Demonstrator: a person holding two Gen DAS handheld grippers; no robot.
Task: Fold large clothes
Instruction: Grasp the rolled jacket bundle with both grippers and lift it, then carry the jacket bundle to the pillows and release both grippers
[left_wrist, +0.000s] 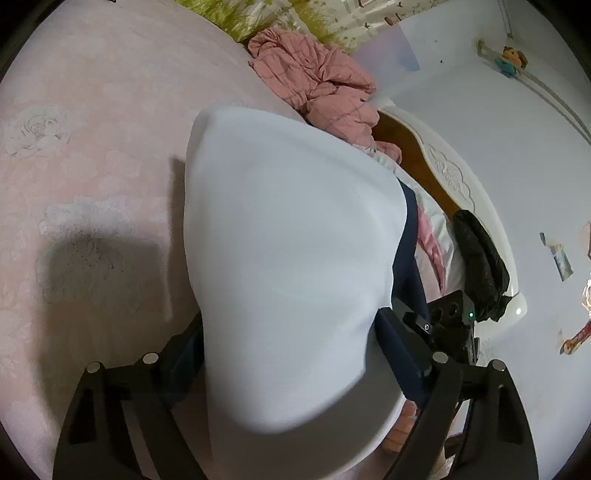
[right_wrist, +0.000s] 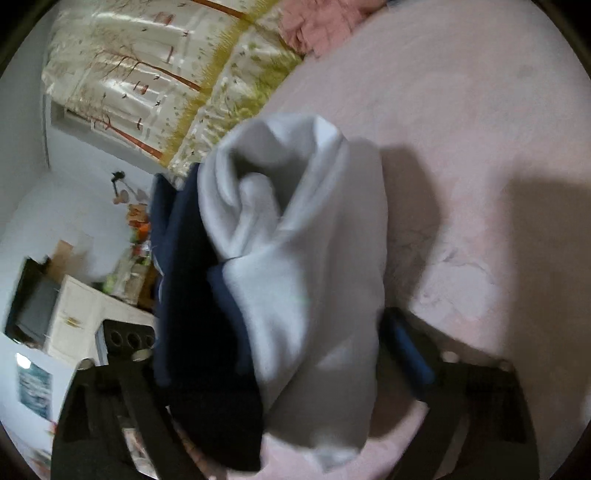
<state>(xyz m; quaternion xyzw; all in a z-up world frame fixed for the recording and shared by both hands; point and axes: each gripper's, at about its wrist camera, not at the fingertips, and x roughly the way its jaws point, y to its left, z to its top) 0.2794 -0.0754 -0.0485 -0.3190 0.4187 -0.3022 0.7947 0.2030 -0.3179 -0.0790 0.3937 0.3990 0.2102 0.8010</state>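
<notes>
White-and-navy garment (left_wrist: 288, 258) fills both wide-spread grippers, left (left_wrist: 291, 343) and right (right_wrist: 273, 350), above pink bedspread (left_wrist: 92, 147); whether the pads clamp it is unclear.

Garment (left_wrist: 288, 266) on bed (left_wrist: 92, 147); crumpled quilt (left_wrist: 317, 81) behind

**Cloth and finish**

My claws (left_wrist: 291, 347) are matt black plastic with small metal studs. The garment (left_wrist: 280, 258) is smooth, matt white cloth with navy trim. The bedsheet (left_wrist: 92, 147) looks soft, the curtain (right_wrist: 147, 74) glossy satin.
</notes>
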